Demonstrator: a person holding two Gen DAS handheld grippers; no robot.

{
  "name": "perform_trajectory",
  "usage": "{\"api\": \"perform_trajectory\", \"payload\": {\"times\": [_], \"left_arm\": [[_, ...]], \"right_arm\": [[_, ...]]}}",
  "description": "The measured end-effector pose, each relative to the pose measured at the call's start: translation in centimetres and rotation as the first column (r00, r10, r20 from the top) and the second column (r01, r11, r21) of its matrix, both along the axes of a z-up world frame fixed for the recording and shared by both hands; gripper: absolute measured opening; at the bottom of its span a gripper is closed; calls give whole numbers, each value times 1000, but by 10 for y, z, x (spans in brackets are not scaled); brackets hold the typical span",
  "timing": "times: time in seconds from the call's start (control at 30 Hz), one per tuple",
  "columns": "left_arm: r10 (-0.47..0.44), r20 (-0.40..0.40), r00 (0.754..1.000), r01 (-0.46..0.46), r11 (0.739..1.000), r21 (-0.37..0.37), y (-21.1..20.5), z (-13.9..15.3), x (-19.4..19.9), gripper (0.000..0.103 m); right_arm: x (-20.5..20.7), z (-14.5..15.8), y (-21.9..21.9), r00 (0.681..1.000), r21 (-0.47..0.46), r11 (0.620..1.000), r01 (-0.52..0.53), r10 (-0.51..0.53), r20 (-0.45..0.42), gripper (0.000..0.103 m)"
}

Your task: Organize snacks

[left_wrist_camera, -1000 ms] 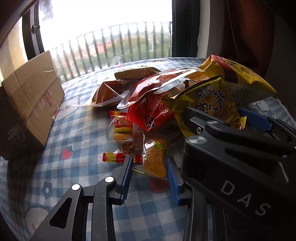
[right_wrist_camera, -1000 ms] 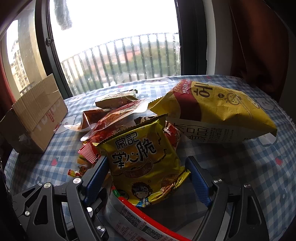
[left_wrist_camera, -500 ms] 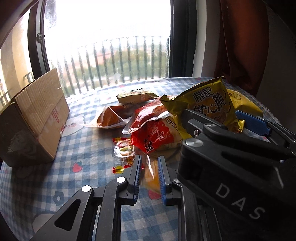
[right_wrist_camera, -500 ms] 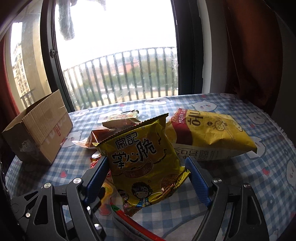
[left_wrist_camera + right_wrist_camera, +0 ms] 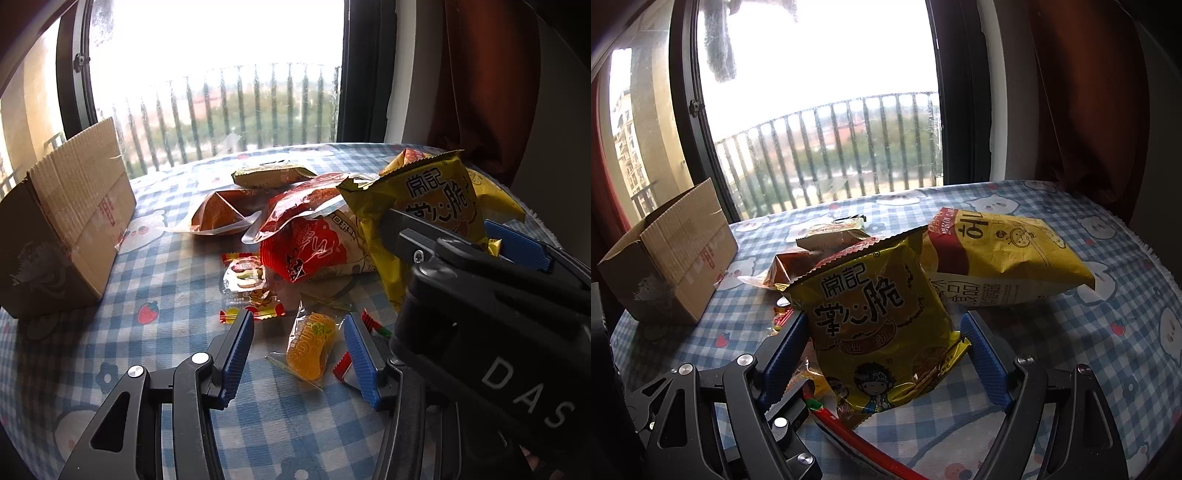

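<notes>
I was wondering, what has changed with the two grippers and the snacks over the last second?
The left gripper closed on the orange gummy packet, then its jaws have just been opening; the packet now lies loose between them on the tablecloth. The right gripper raised the yellow noodle-snack bag clear of the pile. The cardboard box and other snacks stayed put.

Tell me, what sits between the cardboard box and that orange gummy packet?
Left wrist view: a small burger-candy packet on blue checked tablecloth, between cardboard box and orange gummy packet.
</notes>
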State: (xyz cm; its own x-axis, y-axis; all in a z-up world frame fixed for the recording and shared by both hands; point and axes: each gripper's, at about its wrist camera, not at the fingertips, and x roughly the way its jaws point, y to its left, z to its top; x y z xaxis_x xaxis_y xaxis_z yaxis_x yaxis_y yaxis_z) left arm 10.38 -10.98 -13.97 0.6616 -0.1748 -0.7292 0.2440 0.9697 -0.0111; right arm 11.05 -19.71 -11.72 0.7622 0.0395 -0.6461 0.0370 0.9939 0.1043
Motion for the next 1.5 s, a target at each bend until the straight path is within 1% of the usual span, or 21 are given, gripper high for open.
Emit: {"api": "perform_trajectory", "payload": {"times": [0.2,0.27,0.33,0.37,0.47,0.5,0.6,0.83,1.0,1.2,1.27,1.37,1.5], "left_arm": [[1,-45,999,0,1000,11,-7,-15,14,52],[-1,-69,998,2,1000,18,-9,-21,18,49],[-3,-92,996,5,1000,19,-10,-27,22,43],[-5,-83,997,6,1000,20,-11,-27,22,41],[-7,-87,996,9,1000,16,-10,-27,22,28],[-5,-89,996,7,1000,14,-10,-26,23,26],[-11,-93,996,12,1000,3,-7,-23,22,25],[-11,-18,1000,11,1000,-17,1,4,12,25],[7,63,998,-4,999,-40,13,34,4,25],[34,117,993,-25,997,-70,31,61,-4,25],[40,136,990,-31,997,-72,36,65,-11,25],[51,153,987,-40,997,-72,44,69,-20,25],[70,130,989,-62,996,-68,54,60,-26,24]], "right_arm": [[11,-17,-8,999,14,1000,20,-19,-48,85],[15,-22,-9,998,19,1000,22,-20,-62,85],[19,-28,-10,997,21,1000,20,-18,-78,85],[19,-29,-10,997,21,1000,18,-16,-81,85],[20,-29,-10,997,20,1000,15,-13,-74,85],[20,-28,-9,997,20,1000,14,-12,-75,85],[19,-25,-8,997,18,1000,10,-9,-70,85],[12,-1,-2,1000,6,1000,13,-13,-1,85],[6,26,7,998,1,1000,-2,1,68,84],[-3,57,20,990,1,999,-32,31,139,81],[-5,64,26,988,-1,999,-47,47,149,81],[-10,66,33,987,11,997,-74,72,143,78],[-20,64,37,988,30,997,-76,72,135,78]]}}
